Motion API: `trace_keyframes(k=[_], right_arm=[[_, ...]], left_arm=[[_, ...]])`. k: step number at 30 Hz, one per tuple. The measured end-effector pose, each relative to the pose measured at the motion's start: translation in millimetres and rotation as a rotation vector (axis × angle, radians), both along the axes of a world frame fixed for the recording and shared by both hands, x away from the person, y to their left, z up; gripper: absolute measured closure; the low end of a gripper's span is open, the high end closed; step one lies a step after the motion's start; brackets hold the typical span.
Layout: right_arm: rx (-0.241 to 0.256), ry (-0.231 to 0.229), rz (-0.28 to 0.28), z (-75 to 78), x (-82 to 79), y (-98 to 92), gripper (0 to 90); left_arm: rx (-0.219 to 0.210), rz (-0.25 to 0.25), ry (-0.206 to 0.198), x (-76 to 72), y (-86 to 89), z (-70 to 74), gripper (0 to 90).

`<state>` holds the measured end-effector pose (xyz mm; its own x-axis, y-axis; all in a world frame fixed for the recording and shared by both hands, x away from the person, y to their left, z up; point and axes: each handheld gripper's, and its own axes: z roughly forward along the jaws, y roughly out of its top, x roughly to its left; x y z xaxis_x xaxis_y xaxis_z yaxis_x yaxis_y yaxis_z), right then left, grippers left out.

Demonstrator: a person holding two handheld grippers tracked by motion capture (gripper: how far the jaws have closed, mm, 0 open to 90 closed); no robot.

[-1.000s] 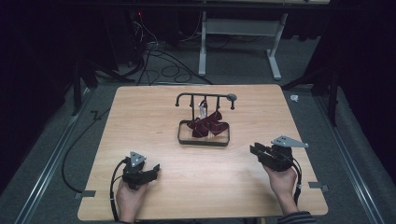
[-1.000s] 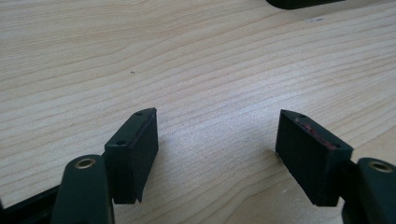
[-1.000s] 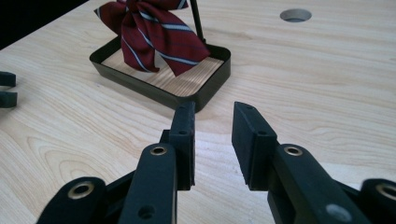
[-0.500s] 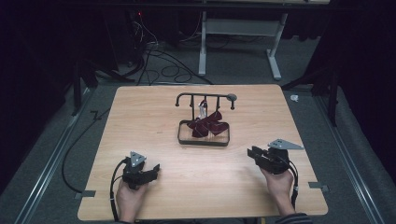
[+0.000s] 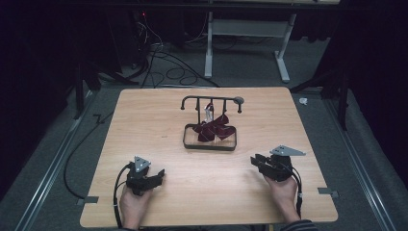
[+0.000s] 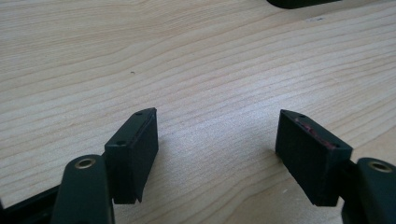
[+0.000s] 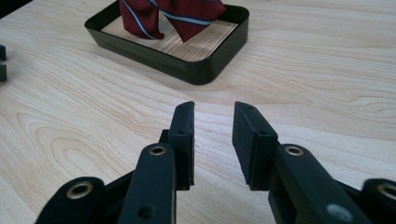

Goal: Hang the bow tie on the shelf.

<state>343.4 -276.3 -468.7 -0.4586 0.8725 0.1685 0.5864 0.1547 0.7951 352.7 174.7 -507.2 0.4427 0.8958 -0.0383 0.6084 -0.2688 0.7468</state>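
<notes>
Nothing is in your grasp yet, so the work on the tie (image 5: 214,127) looks barely begun. Both of your hands sit at the near edge of the table (image 5: 144,120), well apart from the tray (image 5: 209,145) at the middle.

Your left gripper (image 5: 153,179) rests low at the near left. In its own view the jaws stand wide apart over bare wood, with nothing between them (there is a faint reddish smear on one pad (image 6: 312,131), but I cannot tell what it is). Your right gripper (image 5: 257,161) is at the near right and points toward the tray. Its jaws are parted by a narrow gap and hold nothing.

The tie is dark red with pale stripes. It hangs from the rack (image 5: 211,100) that stands at the far side of the tray, and its lower folds droop down into the tray. From the right gripper view you see two ends (image 7: 173,16) reaching toward the wooden floor of the tray, though whether they touch it is hard to say. Beyond the tie's drooping ends the tray appears to hold nothing.

What is left, as I judge it, is everything: reach forward, take hold of the cloth, and deal with it.
</notes>
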Motion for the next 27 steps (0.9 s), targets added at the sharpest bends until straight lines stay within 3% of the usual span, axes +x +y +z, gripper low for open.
trace_keyframes(k=[27], right_arm=[[-0.047, 0.043, 0.005, -20.0, 8.4, 13.8, 70.3]], left_arm=[[0.001, 0.000, 0.000, 0.0, 0.0, 0.0, 30.5]])
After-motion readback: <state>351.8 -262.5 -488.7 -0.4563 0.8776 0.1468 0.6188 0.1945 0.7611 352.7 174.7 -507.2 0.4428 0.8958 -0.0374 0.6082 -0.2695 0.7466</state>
